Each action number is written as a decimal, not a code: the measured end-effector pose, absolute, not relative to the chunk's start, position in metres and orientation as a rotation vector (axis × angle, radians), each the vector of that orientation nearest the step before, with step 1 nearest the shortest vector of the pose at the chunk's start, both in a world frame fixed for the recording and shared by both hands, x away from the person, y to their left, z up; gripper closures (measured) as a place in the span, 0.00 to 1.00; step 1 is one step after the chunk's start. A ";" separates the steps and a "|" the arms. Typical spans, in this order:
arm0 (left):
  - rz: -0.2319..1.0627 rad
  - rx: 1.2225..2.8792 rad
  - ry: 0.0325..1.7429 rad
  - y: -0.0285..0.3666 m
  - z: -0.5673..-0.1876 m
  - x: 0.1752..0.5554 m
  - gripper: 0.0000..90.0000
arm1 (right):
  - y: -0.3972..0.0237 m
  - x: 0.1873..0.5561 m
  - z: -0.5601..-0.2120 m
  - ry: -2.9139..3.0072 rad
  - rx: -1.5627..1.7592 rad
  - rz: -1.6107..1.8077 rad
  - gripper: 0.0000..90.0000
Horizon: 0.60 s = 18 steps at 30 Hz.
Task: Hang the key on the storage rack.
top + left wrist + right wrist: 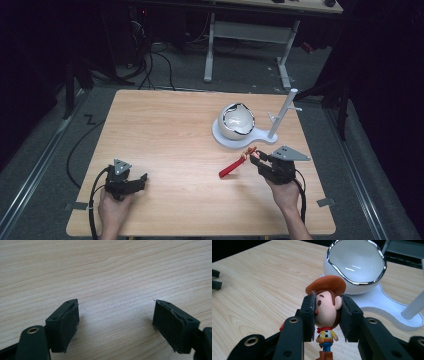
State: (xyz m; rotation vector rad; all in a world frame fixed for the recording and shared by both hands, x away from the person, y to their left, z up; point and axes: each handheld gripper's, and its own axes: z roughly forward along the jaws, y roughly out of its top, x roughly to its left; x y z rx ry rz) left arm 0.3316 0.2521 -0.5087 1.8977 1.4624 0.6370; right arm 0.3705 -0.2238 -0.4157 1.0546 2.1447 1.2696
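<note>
Tabletop [165,125] of pale wood carries a white stand [239,138] near its far right corner, with a glossy white egg-shaped bowl [236,121] and an upright post [282,114] on its base. Just toward the near edge from it, the right gripper [327,315] clamps its jaws on the head of a small cowboy figurine [326,315] with a brown hat, yellow shirt and a red strap [230,168]. Left gripper [115,322], near the near left corner, rests with jaws wide over bare wood.

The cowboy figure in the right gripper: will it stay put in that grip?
Probably light. The right gripper pinches the cowboy figure by its rounded head, so it may swivel or slip. Its red strap looks floppy.
</note>
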 end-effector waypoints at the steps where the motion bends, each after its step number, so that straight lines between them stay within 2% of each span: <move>1: 0.637 1.898 1.462 0.252 -0.509 0.332 0.24 | -0.224 0.370 -0.414 2.140 1.057 1.274 0.75; 18: 0.637 1.898 1.462 0.252 -0.509 0.332 0.24 | -0.241 0.363 -0.399 2.064 1.067 1.309 0.75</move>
